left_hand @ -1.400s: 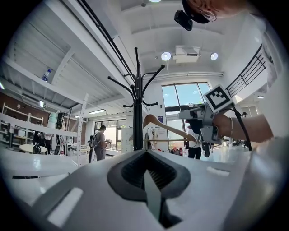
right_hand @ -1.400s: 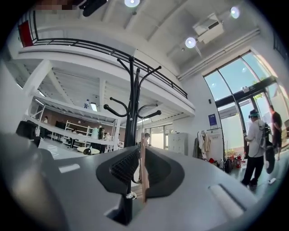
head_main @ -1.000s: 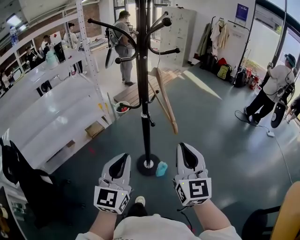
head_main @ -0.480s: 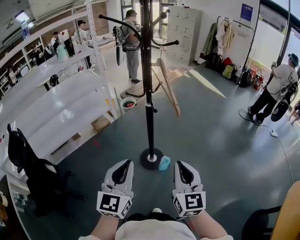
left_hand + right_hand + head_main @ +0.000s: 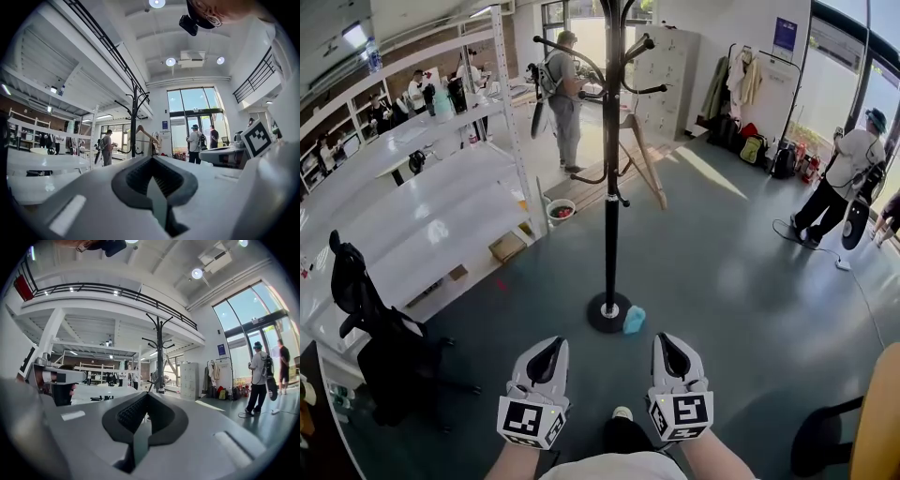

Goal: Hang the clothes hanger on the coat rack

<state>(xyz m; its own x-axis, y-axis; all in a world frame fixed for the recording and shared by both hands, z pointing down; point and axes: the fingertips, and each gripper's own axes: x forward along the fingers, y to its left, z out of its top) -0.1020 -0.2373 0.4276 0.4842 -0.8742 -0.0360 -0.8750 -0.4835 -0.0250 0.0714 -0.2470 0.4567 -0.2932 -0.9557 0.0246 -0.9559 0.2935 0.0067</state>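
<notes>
Clothes hanger hangs on the coat rack — left gripper and right gripper both empty, fingers together.

No text, label or number is legible.

My head camera looks steeply down over the left gripper and right gripper. Their own cameras face forward from low down, and all three views share the coat rack.
</notes>
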